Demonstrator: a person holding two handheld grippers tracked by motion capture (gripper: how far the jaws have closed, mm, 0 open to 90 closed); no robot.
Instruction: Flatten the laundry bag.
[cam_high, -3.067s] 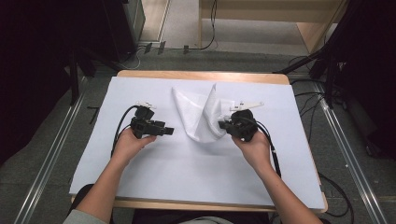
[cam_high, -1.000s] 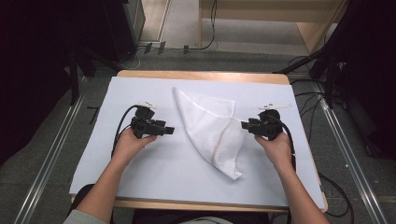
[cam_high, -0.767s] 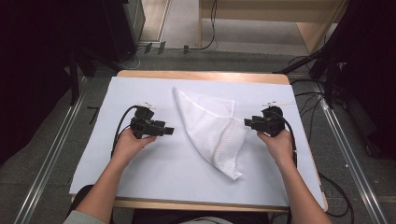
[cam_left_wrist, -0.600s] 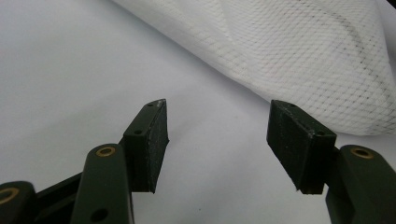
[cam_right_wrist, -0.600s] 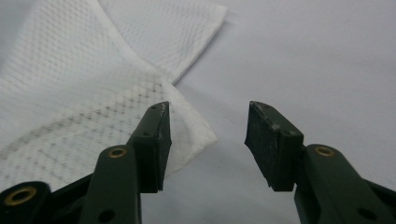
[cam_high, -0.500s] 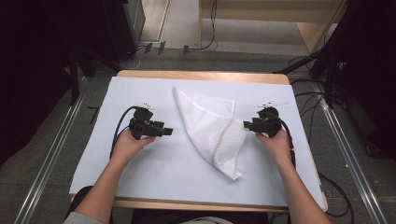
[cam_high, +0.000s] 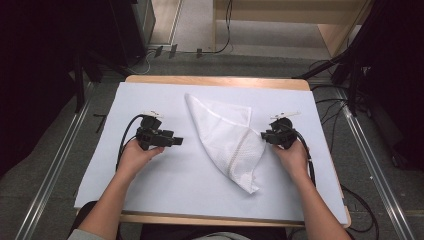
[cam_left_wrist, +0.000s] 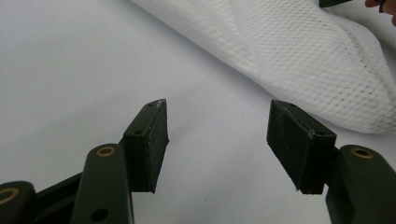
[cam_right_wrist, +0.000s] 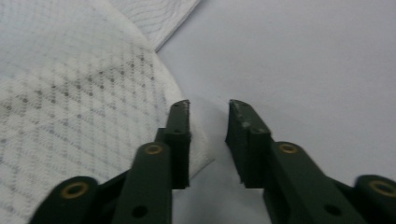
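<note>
The white mesh fabric bag (cam_high: 227, 137), folded into a rough triangle, lay flat near the middle of the pale white sheet (cam_high: 165, 185) that covered the wooden table (cam_high: 215, 80). Its broad end pointed toward the far edge and its narrow tip (cam_high: 248, 186) reached toward the person's side, a little right of centre.

The left gripper (cam_high: 170, 141), black and held in the person's left hand (cam_high: 135, 156), sat on the sheet to the left of the bag, pointing toward it but apart from it. In the left gripper view its jaws stood wide apart with bare sheet between them and nothing held; the netted cloth (cam_left_wrist: 303, 60) crossed the upper right of that view, just beyond the tip of the right-hand jaw.

The right gripper (cam_high: 267, 136), in the person's right hand (cam_high: 291, 156), met the right edge of the bag in the high view. In the right gripper view its jaws were parted by a narrow gap, about the width of one pad. A rounded corner of the white cloth (cam_right_wrist: 88, 116) lay beneath the left-hand jaw and ended in the gap. The jaws were not closed on it; whether the pad touched the fabric could not be told.

A black cable (cam_high: 125, 137) looped from the left gripper along the forearm, and another cable (cam_high: 307, 155) trailed from the right gripper toward the near edge of the table
</note>
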